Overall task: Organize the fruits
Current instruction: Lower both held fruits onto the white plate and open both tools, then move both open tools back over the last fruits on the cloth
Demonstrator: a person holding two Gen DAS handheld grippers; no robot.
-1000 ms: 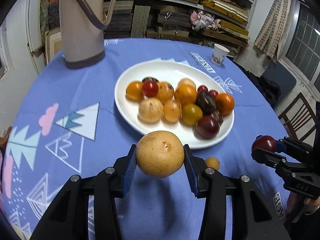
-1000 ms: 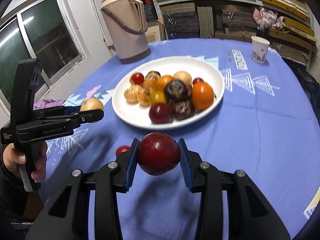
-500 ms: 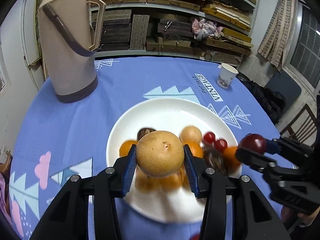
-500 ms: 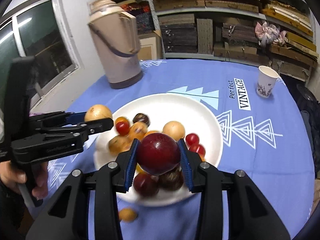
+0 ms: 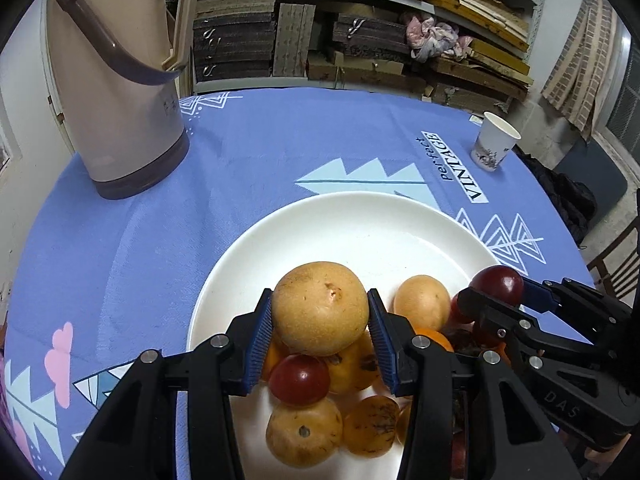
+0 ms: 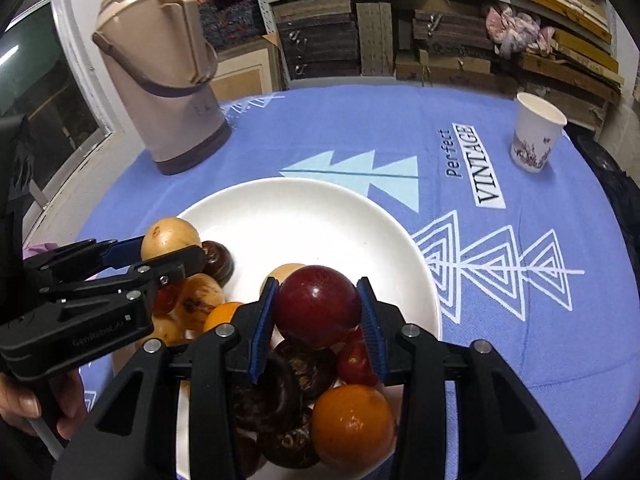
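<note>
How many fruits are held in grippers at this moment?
2. The yellow-brown fruit is in the left gripper; the dark red fruit is in the right gripper. Both are above the white plate.

Left wrist view looks forward along the left claw [image 5: 320, 332], close above the near side of the white plate [image 5: 360, 220], facing the shelves. Right wrist view does likewise along the right claw [image 6: 318, 312], just right of it. Both share plate, thermos [image 6: 164, 80], paper cup [image 5: 494, 146], blue-clothed bench [image 6: 520, 240]; each sees the other claw.
</note>
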